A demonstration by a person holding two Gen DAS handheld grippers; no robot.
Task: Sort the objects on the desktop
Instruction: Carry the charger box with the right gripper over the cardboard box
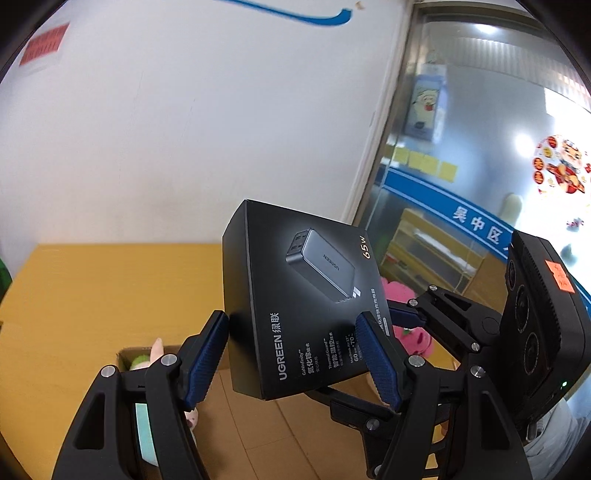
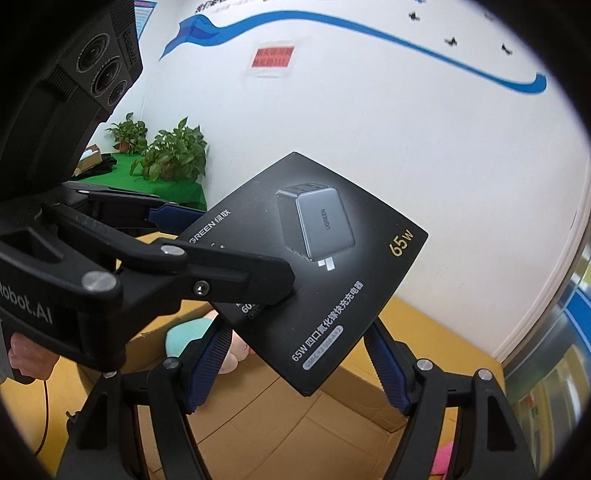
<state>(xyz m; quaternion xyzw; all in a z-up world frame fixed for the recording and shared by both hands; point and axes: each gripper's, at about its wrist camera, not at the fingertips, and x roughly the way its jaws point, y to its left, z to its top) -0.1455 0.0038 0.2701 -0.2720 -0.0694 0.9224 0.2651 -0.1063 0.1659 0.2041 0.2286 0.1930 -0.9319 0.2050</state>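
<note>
Gripping a flat black charger box (image 1: pixel 295 295) from two sides, both tools hold it in the air above an open cardboard carton (image 2: pixel 280 435) on a yellow wooden desk (image 1: pixel 74 295). Its matte lid reads "UGREEN 绿联" in white, "65W" in gold, and shows a grey four-port charger marked UGREEN; a line along one edge reads "65W 四口氮化镓快充充电器". The left gripper (image 1: pixel 295 354) clamps the box between ribbed blue pads (image 1: pixel 207 354) — jaws set fairly wide on its width. The right gripper (image 2: pixel 299 365) pinches the opposite corner the same way, black linkage arms with silver pivot pins. Soft toys lie in the carton — one pink plush (image 1: pixel 406 295), one pale green. The left tool's body bears partial lettering "obot.AI". On the white wall hang a red notice (image 2: pixel 272 57), blurred, and a painted blue swoosh (image 2: pixel 369 33).
</note>
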